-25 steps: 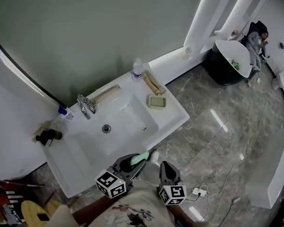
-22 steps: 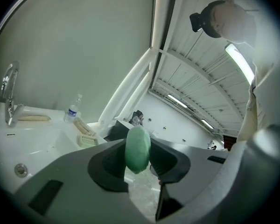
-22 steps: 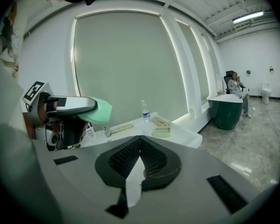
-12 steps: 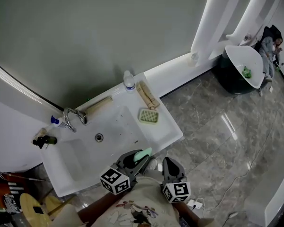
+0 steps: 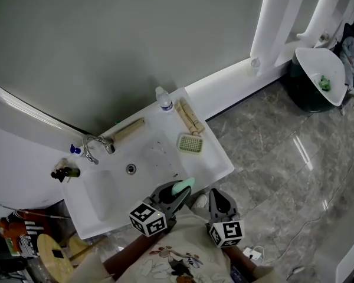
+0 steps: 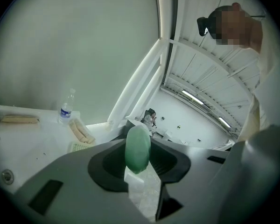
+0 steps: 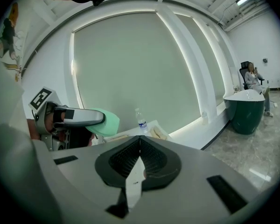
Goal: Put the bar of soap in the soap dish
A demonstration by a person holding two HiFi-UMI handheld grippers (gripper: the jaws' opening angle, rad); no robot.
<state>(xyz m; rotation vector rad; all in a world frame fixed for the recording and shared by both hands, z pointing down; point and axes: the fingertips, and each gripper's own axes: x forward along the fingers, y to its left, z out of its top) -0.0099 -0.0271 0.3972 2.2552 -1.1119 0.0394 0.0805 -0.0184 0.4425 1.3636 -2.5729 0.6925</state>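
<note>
Now that we have closed on the basin (image 5: 223, 167), the left claw (image 5: 177, 192), clamped on the bar of soap (image 5: 183, 186), sits nearer the soap dish (image 5: 190, 143); right claw (image 5: 217, 196) together, empty.

**Gloss and matt finishes around the glossy white ceramic-looking washbasin (image 5: 218, 161)**

A bright polished metal tap (image 5: 98, 145) is seen at the back rim of the washbasin. A rolled beige cloth towel (image 5: 128, 130) lies beside it, and a clear plastic water bottle (image 5: 163, 102) stands at the far right corner. A slotted pale green plastic soap dish (image 5: 190, 143) is set on the right rim. The smooth, waxy-looking pale green bar of soap (image 5: 182, 186) is clamped between the ribbed black pads (image 6: 170, 161) of the matt grey plastic left gripper (image 5: 178, 194). The grey stone-look floor (image 5: 271, 152) right of the washbasin is polished and reflective.
</note>
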